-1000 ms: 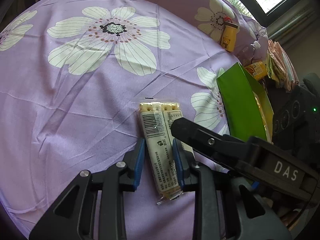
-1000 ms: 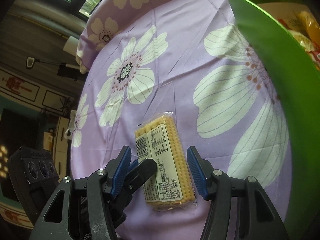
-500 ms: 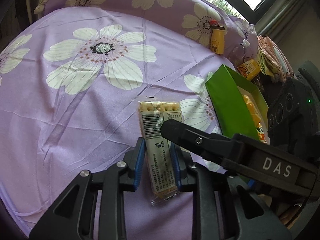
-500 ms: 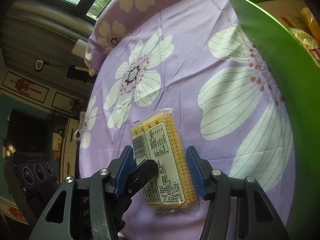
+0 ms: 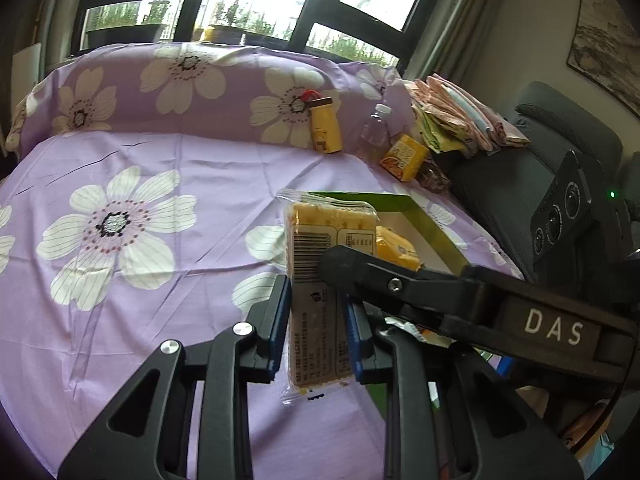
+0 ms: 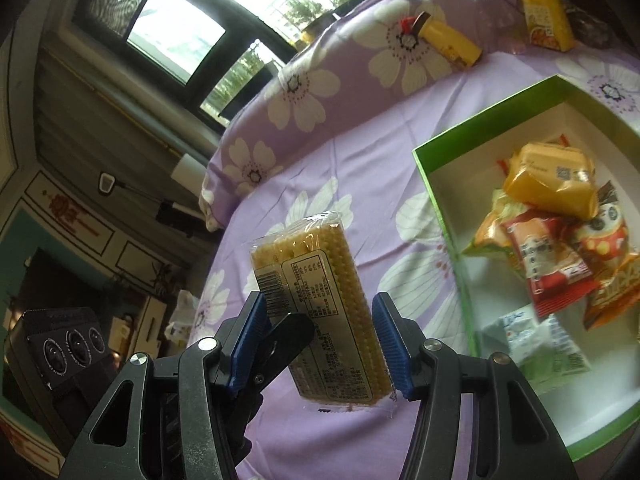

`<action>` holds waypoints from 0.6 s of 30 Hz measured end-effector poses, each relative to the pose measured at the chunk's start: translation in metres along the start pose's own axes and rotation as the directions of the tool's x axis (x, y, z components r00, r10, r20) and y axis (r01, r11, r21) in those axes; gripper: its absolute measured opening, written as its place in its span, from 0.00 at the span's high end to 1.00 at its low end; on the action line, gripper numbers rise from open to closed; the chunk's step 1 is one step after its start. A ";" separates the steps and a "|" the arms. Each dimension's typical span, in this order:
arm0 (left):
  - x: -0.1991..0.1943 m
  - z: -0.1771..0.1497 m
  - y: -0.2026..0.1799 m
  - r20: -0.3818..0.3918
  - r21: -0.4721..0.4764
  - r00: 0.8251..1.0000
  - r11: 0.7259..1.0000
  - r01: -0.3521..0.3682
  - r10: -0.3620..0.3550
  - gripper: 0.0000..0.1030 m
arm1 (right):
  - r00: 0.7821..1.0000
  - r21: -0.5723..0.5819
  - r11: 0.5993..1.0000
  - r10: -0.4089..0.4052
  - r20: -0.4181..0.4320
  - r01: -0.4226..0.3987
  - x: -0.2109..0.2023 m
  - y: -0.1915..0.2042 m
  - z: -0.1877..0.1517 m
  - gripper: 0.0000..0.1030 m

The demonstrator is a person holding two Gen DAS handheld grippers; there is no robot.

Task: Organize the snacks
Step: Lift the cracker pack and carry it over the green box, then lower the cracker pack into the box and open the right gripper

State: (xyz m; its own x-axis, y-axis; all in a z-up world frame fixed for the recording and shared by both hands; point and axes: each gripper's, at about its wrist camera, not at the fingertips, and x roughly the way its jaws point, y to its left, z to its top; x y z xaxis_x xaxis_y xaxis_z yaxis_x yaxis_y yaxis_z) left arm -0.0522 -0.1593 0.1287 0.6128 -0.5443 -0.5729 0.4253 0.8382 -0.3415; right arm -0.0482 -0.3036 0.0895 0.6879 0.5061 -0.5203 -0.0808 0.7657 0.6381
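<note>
Both the left gripper [image 5: 318, 328] and right gripper [image 6: 320, 344] were clamped on the cracker packet [image 6: 320, 312], its barcode label facing up; "DAS" marked one finger. The green box [image 6: 440, 216] lay rightward.

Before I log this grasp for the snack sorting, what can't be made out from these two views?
- Cracker pack, left wrist view: the other gripper's finger crosses its label; the print is too small to read.
- Green box, right wrist view: its right side is cut off by the frame edge; bottom packets lie under others.
- Right gripper: whether both pads press the pack is unclear.
</note>
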 end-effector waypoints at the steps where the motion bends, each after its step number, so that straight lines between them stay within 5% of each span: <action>1: 0.003 0.001 -0.005 -0.003 0.006 1.000 1.000 0.018 -0.018 0.77 | 1.000 0.005 1.000 -0.012 0.017 0.012 -0.007 -0.004 0.001 0.44; 18: 0.076 0.004 -0.063 -0.165 0.061 0.970 0.980 0.189 -0.177 0.78 | 0.976 0.219 0.963 -0.185 0.117 0.156 -0.054 -0.078 0.015 0.43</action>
State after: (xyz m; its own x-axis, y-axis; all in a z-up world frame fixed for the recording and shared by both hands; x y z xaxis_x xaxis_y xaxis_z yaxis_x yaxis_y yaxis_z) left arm -0.0297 -0.2535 0.1100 0.4098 -0.6707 -0.6182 0.5729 0.7167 -0.3977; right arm -0.0682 -0.3963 0.0763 0.7705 0.3058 -0.5593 0.1879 0.7295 0.6577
